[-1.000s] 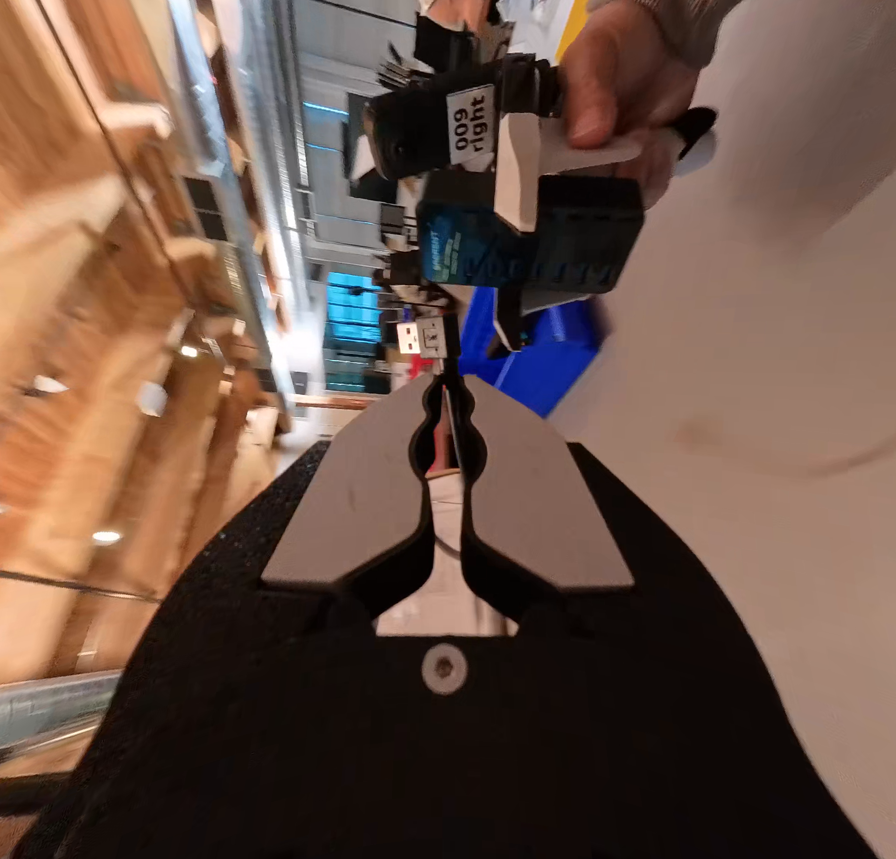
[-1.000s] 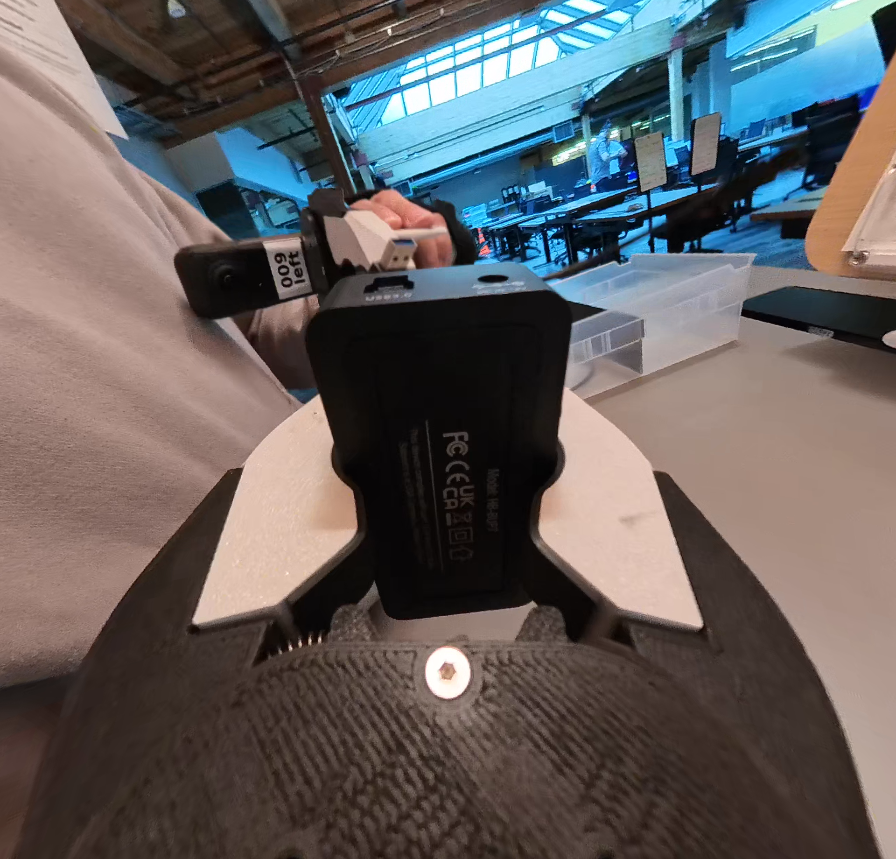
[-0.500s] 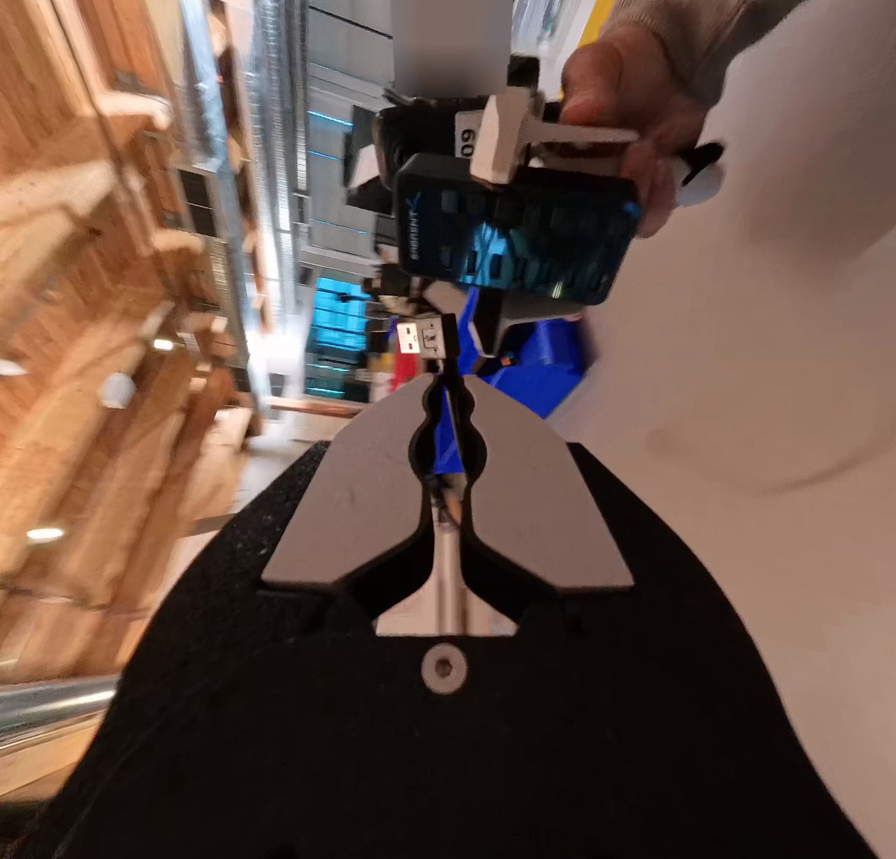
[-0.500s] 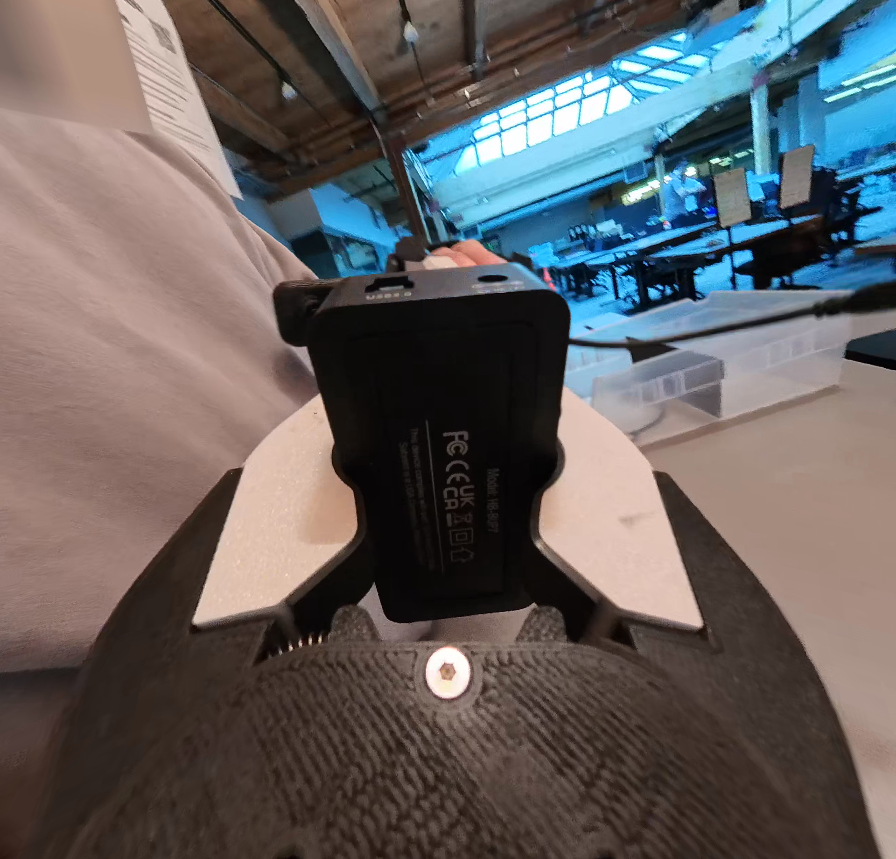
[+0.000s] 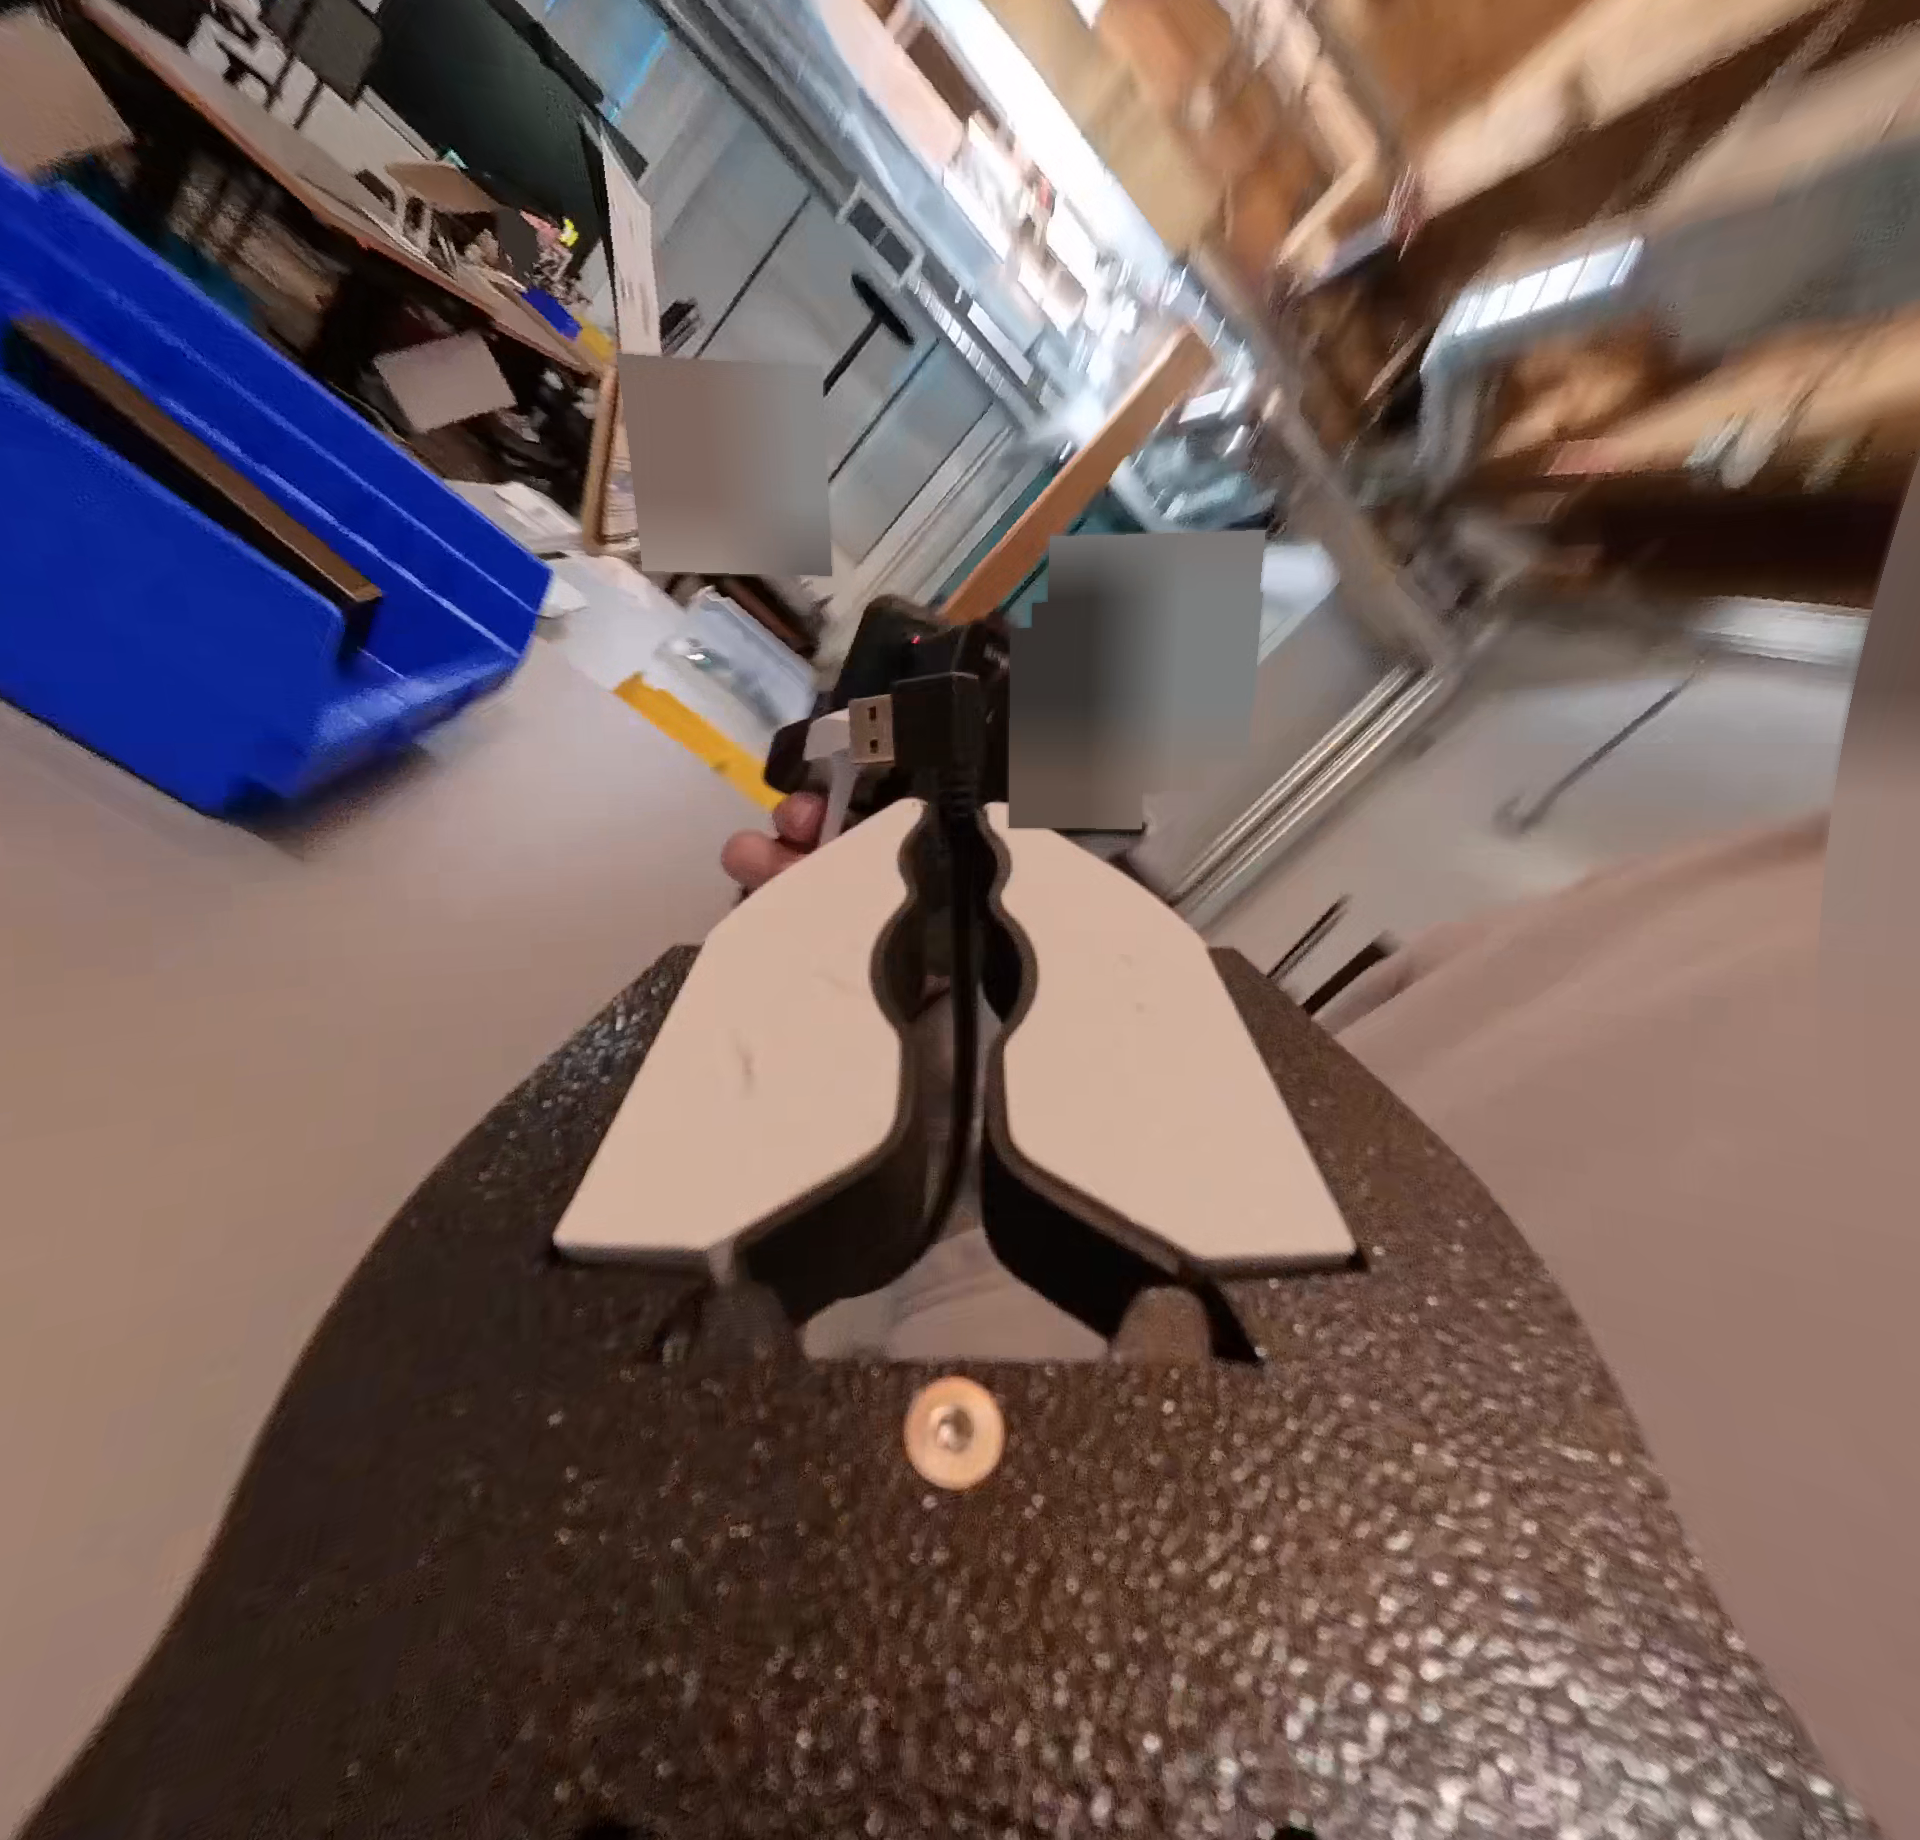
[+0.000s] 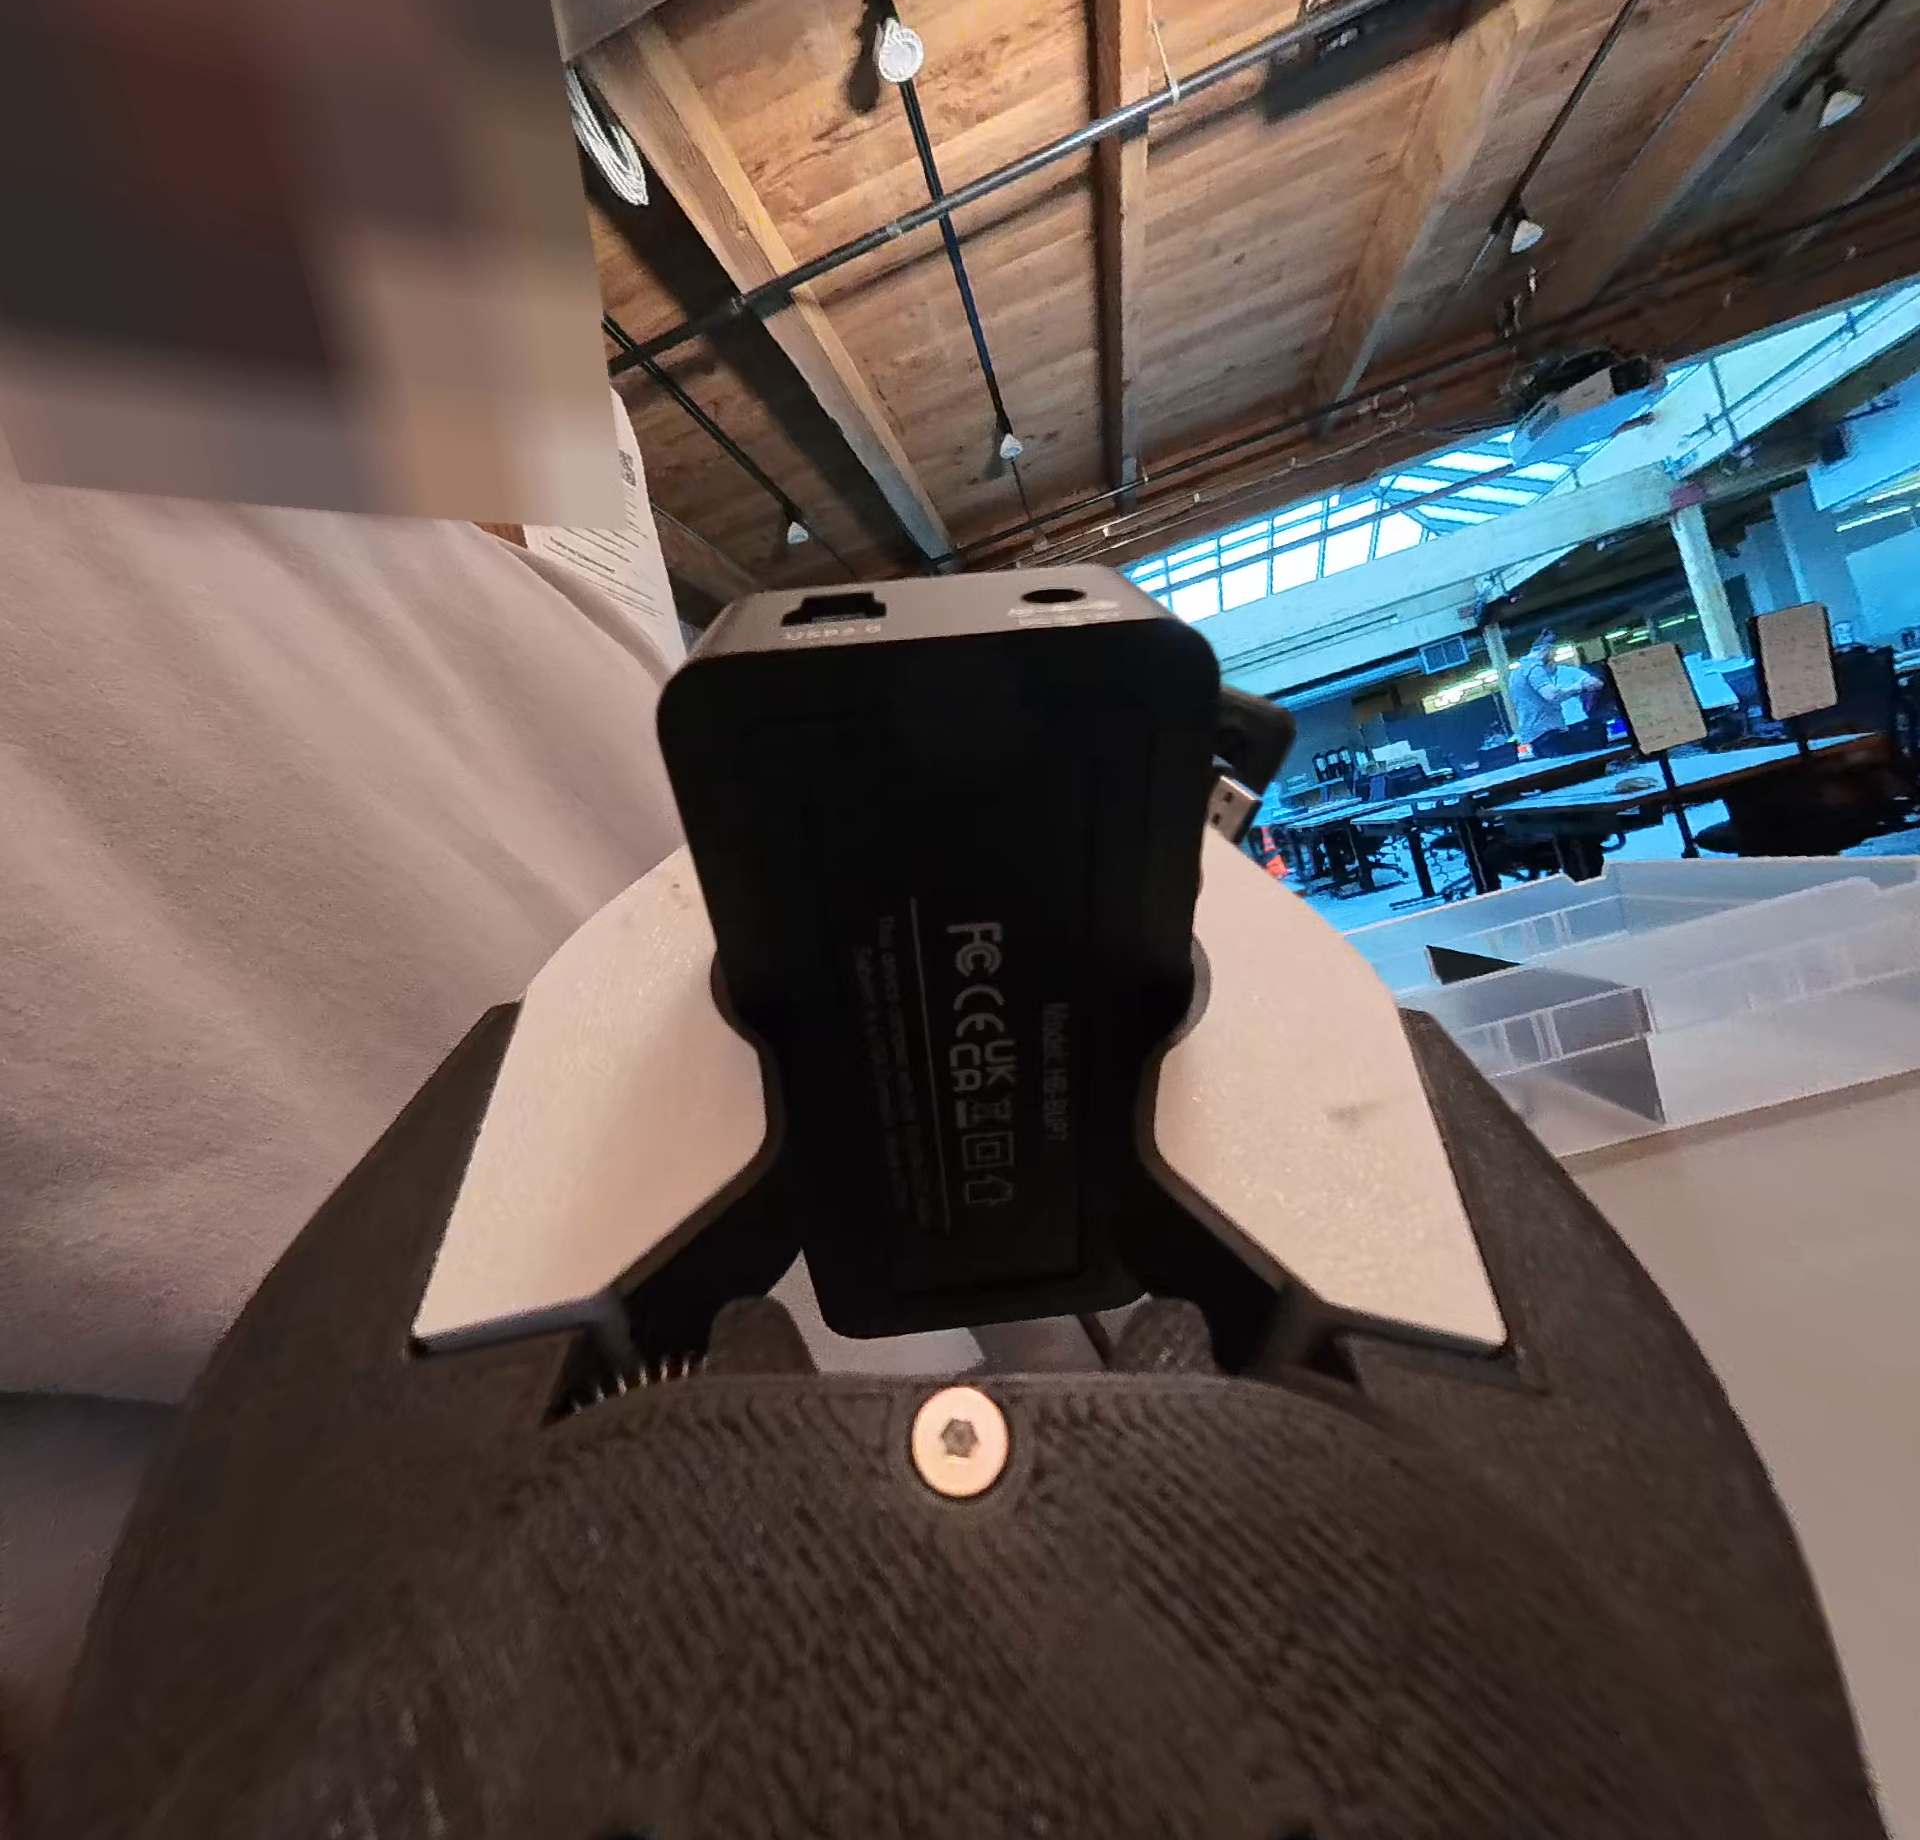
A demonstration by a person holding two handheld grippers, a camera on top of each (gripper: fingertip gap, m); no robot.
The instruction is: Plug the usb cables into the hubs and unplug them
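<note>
Plug: metal USB end, pinched just behind its black right-angle head in the left gripper, whose jaws are closed on the cable; it points toward 9 o'clock.
Hub: black box clamped upright in the right gripper, port end up at 12 o'clock, both end sockets empty.
Change: a second ago the plug sat just under the hub in the left view; now that camera has swung round, the hub is out of sight there, and the plug tip peeks out at the hub's 3 o'clock edge.
Meaning: probably an approach to a side port; nothing is seated yet.
Around: blue bin at 10 o'clock, clear trays at 3 o'clock on the table.
In the way: the hub body hides the plug's target port; motion blur.
</note>
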